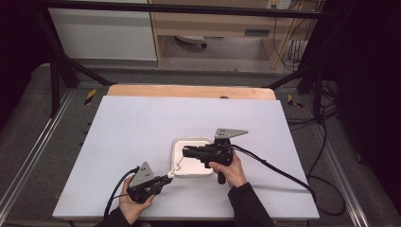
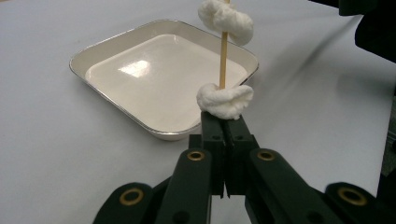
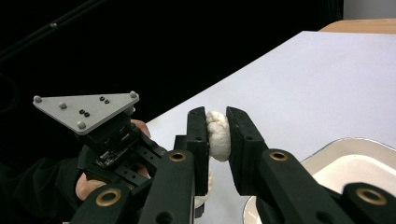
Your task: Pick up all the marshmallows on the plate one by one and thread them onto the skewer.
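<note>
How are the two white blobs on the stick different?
The top blob sits high on the stick, between the right claw's pads; the bottom blob rests right above the left claw, which is shut on the stick. The top blob looks lumpy and knotted, the bottom blob flatter and wider. Both are white, soft-looking, and speared near the tray.

The left gripper (image 1: 166, 179) sits low and left of centre in the high view, held in the person's left hand (image 1: 130, 204), its jaws pressed fully together and pointing up and right. The right gripper (image 1: 186, 152), centre frame in the right hand (image 1: 231, 169), points left; its jaws stand a little apart, clamped on something held between them.
</note>
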`<state>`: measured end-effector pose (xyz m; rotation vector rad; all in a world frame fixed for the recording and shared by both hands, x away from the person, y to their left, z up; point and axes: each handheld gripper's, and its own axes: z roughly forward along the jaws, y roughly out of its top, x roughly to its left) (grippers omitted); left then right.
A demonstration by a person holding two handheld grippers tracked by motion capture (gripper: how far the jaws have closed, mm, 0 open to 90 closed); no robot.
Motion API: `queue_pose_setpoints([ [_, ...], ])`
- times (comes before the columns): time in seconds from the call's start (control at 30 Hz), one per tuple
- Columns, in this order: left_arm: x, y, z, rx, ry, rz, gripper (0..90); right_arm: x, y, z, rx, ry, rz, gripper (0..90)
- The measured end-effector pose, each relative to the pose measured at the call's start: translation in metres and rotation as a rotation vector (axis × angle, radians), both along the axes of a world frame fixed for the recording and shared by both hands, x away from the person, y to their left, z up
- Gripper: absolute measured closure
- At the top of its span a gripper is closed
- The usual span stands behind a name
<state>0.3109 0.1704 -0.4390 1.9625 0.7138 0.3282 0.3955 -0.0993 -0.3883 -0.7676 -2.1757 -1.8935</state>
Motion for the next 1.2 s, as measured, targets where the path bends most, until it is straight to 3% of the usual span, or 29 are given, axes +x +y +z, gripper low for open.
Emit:
queue_pose_setpoints([
  [0.5,-0.001,-0.003,-0.001,-0.016,0.014,0.005,88.7,-0.005,0.003,-0.005,0.0,-0.025,0.002,81.7],
  [0.8,-0.002,-0.005,-0.002,0.012,0.005,0.006,88.7,-0.006,0.006,-0.008,0.004,-0.016,0.013,82.1],
  [1.2,-0.001,-0.006,-0.003,0.019,0.01,0.002,88.7,-0.008,0.007,-0.011,-0.006,-0.014,0.019,82.5],
])
